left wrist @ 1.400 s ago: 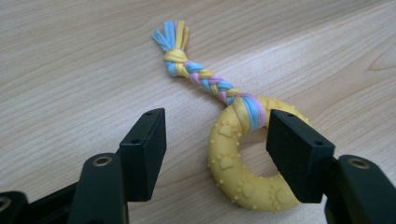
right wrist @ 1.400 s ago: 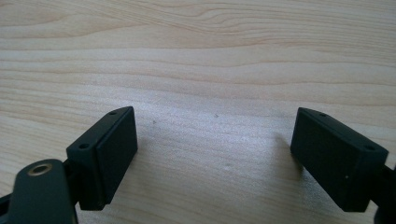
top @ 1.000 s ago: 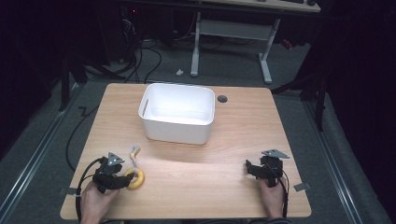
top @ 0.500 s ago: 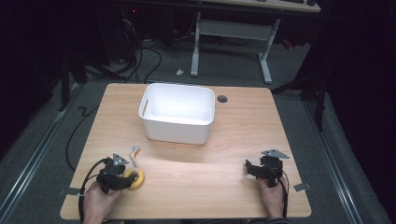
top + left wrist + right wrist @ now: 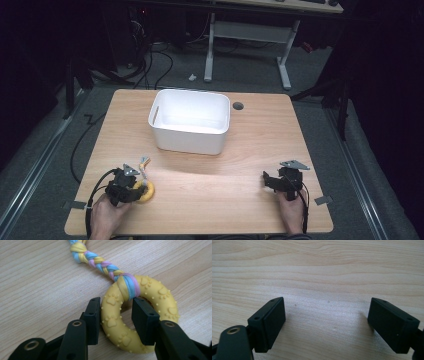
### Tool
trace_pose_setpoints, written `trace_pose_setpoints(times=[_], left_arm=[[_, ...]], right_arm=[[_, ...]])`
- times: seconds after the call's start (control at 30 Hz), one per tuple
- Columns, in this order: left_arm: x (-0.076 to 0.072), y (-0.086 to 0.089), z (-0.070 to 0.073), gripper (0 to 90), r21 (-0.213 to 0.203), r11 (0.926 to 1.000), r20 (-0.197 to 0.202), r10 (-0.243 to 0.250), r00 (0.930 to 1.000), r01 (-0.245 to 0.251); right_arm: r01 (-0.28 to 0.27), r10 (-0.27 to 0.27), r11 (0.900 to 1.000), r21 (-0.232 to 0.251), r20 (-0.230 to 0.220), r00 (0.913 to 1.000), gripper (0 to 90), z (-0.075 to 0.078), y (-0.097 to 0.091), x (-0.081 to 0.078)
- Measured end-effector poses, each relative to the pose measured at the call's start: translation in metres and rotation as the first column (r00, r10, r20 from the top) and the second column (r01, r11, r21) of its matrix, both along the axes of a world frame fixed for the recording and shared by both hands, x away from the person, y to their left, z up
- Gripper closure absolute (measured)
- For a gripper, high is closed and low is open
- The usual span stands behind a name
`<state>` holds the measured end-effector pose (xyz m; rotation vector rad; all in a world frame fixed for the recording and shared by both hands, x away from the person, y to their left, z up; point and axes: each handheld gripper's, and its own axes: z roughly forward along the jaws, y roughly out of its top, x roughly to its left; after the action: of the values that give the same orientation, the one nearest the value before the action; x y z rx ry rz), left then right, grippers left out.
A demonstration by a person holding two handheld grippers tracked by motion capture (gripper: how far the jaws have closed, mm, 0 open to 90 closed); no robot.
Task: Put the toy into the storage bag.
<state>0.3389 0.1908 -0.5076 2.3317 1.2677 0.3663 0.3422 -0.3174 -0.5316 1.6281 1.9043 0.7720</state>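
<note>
Left gripper view puts the yellow rubber ring right up close in the lower middle of the frame, lying flat on the pale wood of the table. It is dotted with little paw prints and bumps. A braided rope of blue, yellow and pink is looped around the ring's upper edge and trails off toward the top left of the frame. The left hand-held gripper straddles one side of the ring: one jaw sits against the outer edge, the other stands inside the hole, and both appear to touch the rubber. Its jaws have just been closing, with that band of the ring between them.

From the high view, the ring lies at the lower left of the frame, near the table's front edge, with the left hand-held gripper on it and a hand behind it. Up toward the middle of the frame stands a white bin, well apart from the ring. At the lower right, the right hand-held gripper rests over bare wood.

Right gripper view shows that right hand-held gripper with its jaws spread wide, only wood grain between them.
</note>
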Motion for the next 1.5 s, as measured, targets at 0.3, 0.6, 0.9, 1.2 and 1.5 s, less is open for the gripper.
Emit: trace_pose_setpoints(times=[0.3,0.6,0.9,1.2,1.5], left_arm=[[0.0,0.0,0.001,64.2,0.011,0.9999,0.003,-0.006,1.0,0.006],[0.001,0.003,0.003,65.2,-0.021,0.9998,-0.003,-0.004,1.0,0.004],[0.001,0.004,0.009,67.0,-0.022,0.9998,0.003,0.002,1.0,-0.002],[0.0,0.007,0.019,67.5,-0.043,0.9988,-0.001,0.023,0.9997,-0.023],[0.0,0.013,0.033,67.7,-0.08,0.9953,0.003,0.055,0.9985,-0.054]], right_arm=[[0.0,0.0,1.0,0.0,-0.001,1.0,14.6,0.0,0.0,0.0],[0.001,-0.001,1.0,0.0,-0.001,1.0,14.6,0.0,0.0,0.0],[-0.004,0.004,1.0,-0.001,0.0,1.0,14.6,0.0,0.001,0.0],[-0.008,0.008,1.0,0.0,-0.003,1.0,14.6,0.0,0.001,-0.001],[-0.008,0.008,1.0,0.0,-0.001,1.0,14.6,0.0,0.002,-0.001]])
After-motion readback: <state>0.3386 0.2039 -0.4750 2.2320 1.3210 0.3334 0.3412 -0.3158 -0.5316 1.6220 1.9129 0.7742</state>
